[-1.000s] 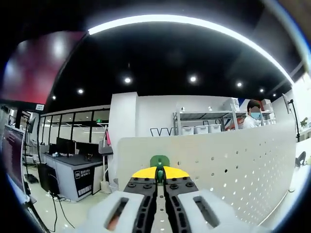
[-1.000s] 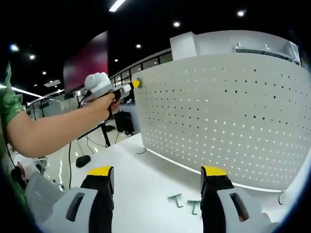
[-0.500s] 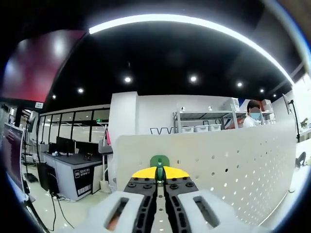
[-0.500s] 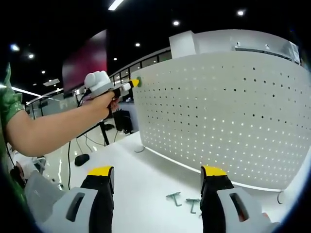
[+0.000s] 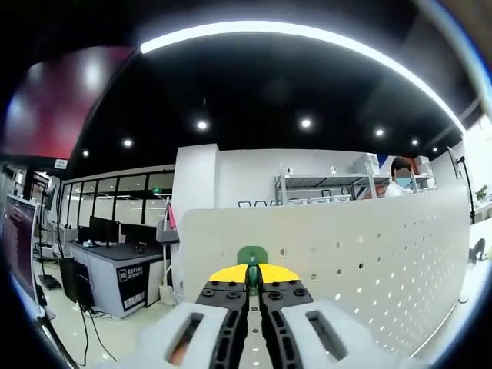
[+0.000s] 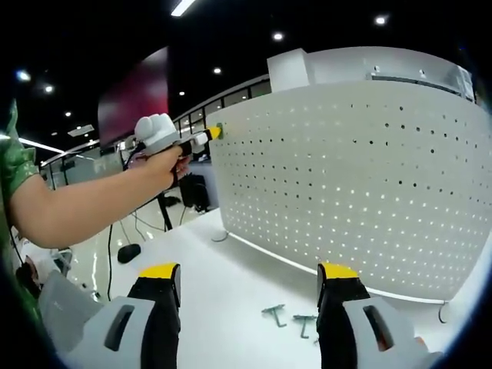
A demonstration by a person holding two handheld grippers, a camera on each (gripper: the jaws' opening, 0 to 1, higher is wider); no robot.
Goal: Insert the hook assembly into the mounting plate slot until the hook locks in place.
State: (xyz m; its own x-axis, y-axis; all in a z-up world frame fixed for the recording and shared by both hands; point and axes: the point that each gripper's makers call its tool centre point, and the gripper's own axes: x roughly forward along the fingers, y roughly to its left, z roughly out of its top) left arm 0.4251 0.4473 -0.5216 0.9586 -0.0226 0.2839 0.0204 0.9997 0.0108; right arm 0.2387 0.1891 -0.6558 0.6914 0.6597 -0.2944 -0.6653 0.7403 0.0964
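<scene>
A white worktop [image 6: 231, 284] is seen in the right gripper view, with a white perforated mounting plate [image 6: 361, 184] stood upright on it along its far side. Two small green hook assemblies [image 6: 288, 317] are laid flat on the worktop, just beside each other and near the foot of the plate, apart from it. A thin curved wire hook [image 6: 441, 312] is seen at the plate's lower right corner, though whether it is rested on the worktop cannot be told.
</scene>
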